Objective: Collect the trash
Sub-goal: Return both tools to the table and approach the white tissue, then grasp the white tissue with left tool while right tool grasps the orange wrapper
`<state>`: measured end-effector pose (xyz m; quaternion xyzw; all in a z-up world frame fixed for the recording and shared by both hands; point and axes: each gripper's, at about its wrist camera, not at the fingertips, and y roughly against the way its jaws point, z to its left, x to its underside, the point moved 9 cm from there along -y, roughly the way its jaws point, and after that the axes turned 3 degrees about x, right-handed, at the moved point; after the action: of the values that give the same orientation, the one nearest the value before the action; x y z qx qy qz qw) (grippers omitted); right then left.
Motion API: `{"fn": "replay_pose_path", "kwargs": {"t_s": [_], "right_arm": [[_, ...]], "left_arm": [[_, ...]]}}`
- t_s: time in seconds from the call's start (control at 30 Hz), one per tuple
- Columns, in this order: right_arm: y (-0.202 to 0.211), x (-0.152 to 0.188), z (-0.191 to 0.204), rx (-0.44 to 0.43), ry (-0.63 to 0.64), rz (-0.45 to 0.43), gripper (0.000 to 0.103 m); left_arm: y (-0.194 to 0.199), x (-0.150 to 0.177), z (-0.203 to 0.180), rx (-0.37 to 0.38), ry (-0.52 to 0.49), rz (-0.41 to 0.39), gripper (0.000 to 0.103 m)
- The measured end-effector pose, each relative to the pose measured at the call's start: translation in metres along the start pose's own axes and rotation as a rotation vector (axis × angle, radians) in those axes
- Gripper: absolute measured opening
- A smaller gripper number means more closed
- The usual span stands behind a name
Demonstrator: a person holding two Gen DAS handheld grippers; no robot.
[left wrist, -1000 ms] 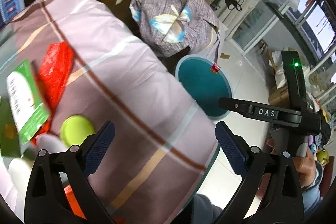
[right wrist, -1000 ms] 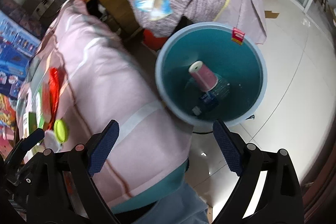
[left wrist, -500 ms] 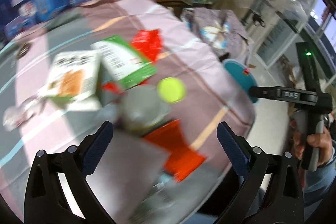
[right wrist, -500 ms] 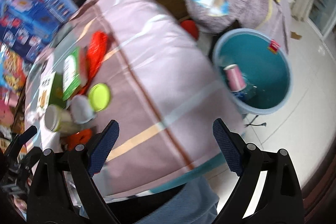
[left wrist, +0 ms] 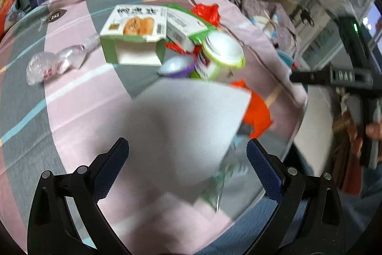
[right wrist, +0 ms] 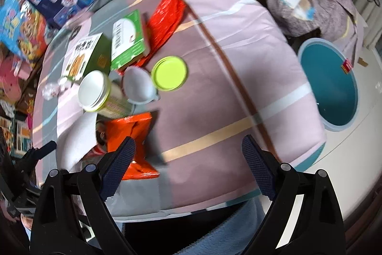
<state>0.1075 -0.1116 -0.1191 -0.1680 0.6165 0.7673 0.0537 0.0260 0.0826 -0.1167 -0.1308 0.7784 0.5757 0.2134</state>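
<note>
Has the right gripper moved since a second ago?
Yes. The right gripper swung away from the teal bin, now at the view's right, to over the table's trash, jaws open.

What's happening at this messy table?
A person holds a hand-held gripper in each hand above a table strewn with trash: food boxes, a paper cup, a green lid and an orange wrapper. The left gripper and right gripper are both open and empty. A teal bin waits on the floor beside the table.
</note>
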Motion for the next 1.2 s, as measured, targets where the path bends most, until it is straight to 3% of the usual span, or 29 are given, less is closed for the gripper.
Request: {"fn": "replay_pose_path", "kwargs": {"t_s": [0.17, 0.4, 0.7, 0.83, 0.97, 1.1, 1.13, 1.17, 1.2], "right_arm": [[-0.008, 0.005, 0.009, 0.000, 0.015, 0.023, 0.087], [-0.017, 0.011, 0.026, -0.007, 0.053, 0.046, 0.087], [-0.038, 0.019, 0.051, -0.074, 0.064, 0.111, 0.087], [-0.049, 0.024, 0.063, -0.093, 0.078, 0.137, 0.087], [-0.057, 0.023, 0.076, -0.111, 0.100, 0.129, 0.087], [-0.066, 0.023, 0.084, -0.112, 0.119, 0.123, 0.084], [-0.067, 0.024, 0.085, -0.114, 0.124, 0.119, 0.078], [-0.068, 0.025, 0.085, -0.113, 0.132, 0.121, 0.061], [-0.069, 0.025, 0.084, -0.115, 0.134, 0.126, 0.038]], "left_arm": [[-0.008, 0.020, 0.003, -0.039, -0.029, 0.026, 0.099], [-0.011, -0.001, 0.028, -0.108, 0.027, -0.034, 0.099], [-0.023, -0.020, 0.015, -0.002, -0.010, -0.039, 0.099], [-0.023, -0.020, 0.018, 0.045, 0.024, -0.050, 0.069], [-0.018, -0.022, 0.029, 0.046, 0.067, -0.073, 0.043], [-0.015, -0.028, 0.037, 0.012, 0.097, -0.095, 0.027], [-0.015, -0.030, 0.039, -0.007, 0.102, -0.100, 0.022], [-0.016, -0.032, 0.041, -0.022, 0.113, -0.102, 0.015], [-0.016, -0.034, 0.044, -0.040, 0.131, -0.104, 0.012]]}}
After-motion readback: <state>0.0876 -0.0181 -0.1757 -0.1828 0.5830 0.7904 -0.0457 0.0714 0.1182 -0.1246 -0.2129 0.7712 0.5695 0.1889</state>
